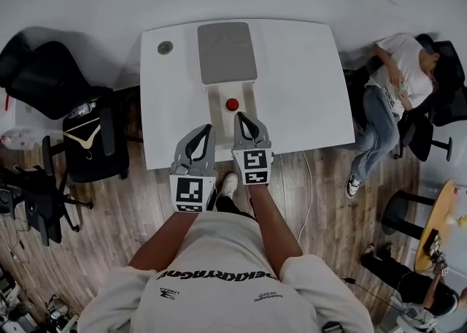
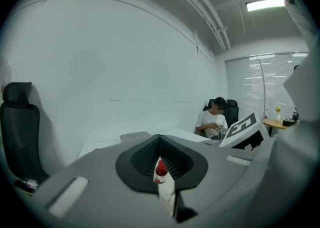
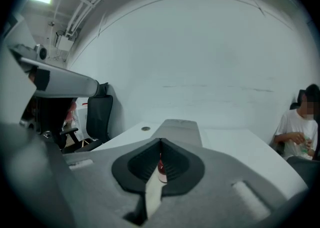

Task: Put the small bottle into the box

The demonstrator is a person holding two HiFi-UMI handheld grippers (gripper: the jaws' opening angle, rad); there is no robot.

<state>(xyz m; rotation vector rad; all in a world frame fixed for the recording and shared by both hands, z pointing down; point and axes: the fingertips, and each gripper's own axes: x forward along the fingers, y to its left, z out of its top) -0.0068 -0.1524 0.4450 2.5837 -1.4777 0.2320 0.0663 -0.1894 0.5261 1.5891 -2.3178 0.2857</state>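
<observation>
A small bottle with a red cap [image 1: 232,104] stands upright on a white strip [image 1: 219,98] that runs toward me from the grey box [image 1: 227,52] on the white table [image 1: 306,83]. My right gripper [image 1: 240,115] is shut, its tips just short of the bottle on its near right side; nothing sits between its pads. My left gripper [image 1: 209,128] is shut too, a little nearer and to the bottle's left. In the left gripper view the bottle [image 2: 160,171] shows beyond the closed left gripper [image 2: 160,137]. It shows the same way [image 3: 161,169] behind the right gripper [image 3: 160,141].
A round cable hole [image 1: 165,47] lies at the table's far left corner. A person [image 1: 398,76] sits in a chair just right of the table. Black office chairs [image 1: 44,76] crowd the left side, over a wooden floor. A small round table [image 1: 438,222] stands at the right edge.
</observation>
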